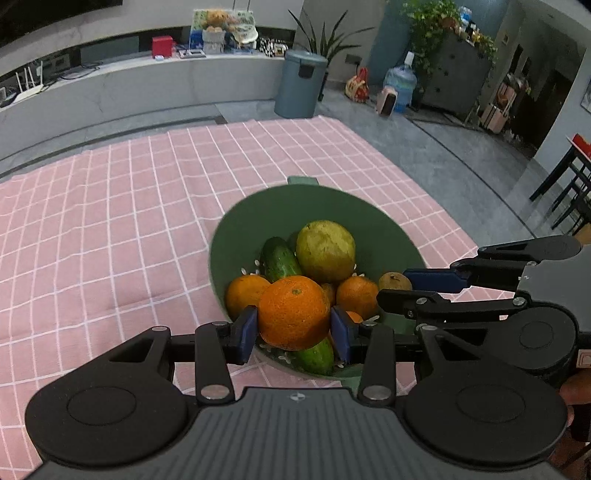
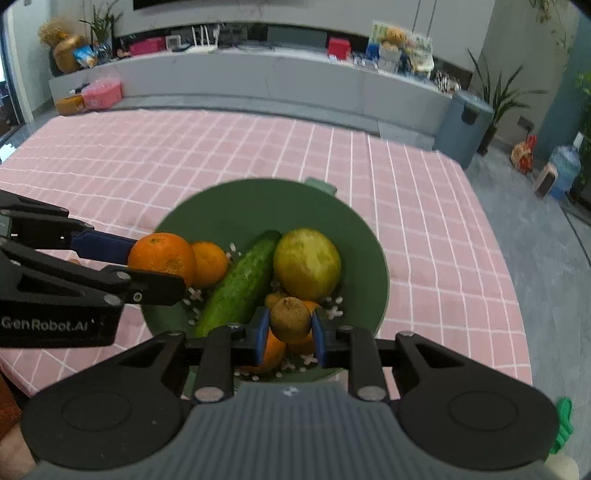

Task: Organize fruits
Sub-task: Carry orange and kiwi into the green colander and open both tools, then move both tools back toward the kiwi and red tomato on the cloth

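Two grippers over a green colander [image 1: 258,218], left fingers [image 1: 247,328] clamping an orange [image 1: 293,312] — right fingers [image 2: 319,334] pinching a small brown fruit [image 2: 290,319]

Grey floor [image 1: 424,147], long grey bench [image 2: 258,81], bin [image 1: 301,83], prob. plants [image 1: 436,26]

Both grippers' jaws clamped, left gripper [image 1: 293,328] beside right gripper [image 2: 290,328]

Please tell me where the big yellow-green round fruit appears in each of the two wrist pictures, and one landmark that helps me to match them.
Left wrist view: the yellow-green fruit lies in the green bowl, right of centre, just right of a cucumber.
Right wrist view: the same fruit sits at the centre, again right of the cucumber.
Shared landmark: the bowl's small handle tab on its far rim.
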A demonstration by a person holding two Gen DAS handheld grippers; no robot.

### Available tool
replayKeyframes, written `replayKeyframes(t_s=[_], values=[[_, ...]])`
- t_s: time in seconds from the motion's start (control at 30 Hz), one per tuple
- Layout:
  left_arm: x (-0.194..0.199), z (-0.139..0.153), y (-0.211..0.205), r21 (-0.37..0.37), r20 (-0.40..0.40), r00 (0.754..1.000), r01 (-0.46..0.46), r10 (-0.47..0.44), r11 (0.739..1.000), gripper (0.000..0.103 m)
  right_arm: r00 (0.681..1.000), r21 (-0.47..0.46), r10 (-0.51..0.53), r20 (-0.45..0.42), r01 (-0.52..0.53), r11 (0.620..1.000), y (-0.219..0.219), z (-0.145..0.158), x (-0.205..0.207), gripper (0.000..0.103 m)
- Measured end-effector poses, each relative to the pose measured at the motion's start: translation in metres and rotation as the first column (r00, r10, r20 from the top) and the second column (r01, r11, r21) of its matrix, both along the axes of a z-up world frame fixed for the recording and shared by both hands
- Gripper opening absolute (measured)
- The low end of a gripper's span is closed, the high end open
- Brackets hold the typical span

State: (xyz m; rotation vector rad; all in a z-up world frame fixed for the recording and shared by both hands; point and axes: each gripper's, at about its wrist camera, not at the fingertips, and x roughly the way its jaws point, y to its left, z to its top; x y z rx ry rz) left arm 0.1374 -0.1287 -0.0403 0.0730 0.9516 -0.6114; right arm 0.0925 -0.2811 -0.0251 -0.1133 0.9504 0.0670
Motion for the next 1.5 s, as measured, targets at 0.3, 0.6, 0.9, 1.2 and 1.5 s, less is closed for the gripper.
replayKeyframes(t_s=[0.3, 0.6, 0.9, 1.2, 1.5], values=[[0.008, -0.012, -0.011, 0.047, -0.027, 0.999, 0.036, -0.035, 0.998, 0.048, 0.995, 0.013, 0.000, -0.098, 0.001, 1.000, 0.004, -0.016, 0.012, 0.021], [0.014, -0.019, -0.012, 0.035, -0.058, 0.997, 0.055, -0.053, 0.998, 0.048, 0.985, 0.025, 0.011, -0.174, -0.007, 1.000, 0.008, -0.026, 0.017, 0.021], [0.016, -0.020, -0.014, 0.031, -0.057, 0.998, 0.043, -0.041, 0.999, 0.057, 0.985, 0.006, 0.021, -0.172, -0.020, 1.000, 0.013, -0.023, 0.011, 0.022], [0.002, 0.012, -0.004, 0.064, 0.024, 0.999, 0.020, -0.021, 0.998, 0.067, 0.985, -0.095, 0.055, -0.161, -0.071, 0.993, 0.024, -0.015, 0.009, 0.051], [-0.016, 0.050, 0.016, 0.079, 0.099, 0.995, -0.015, 0.007, 0.997, 0.071, 0.991, -0.175, 0.061, -0.116, -0.080, 0.981, 0.032, 0.005, -0.011, 0.077]])
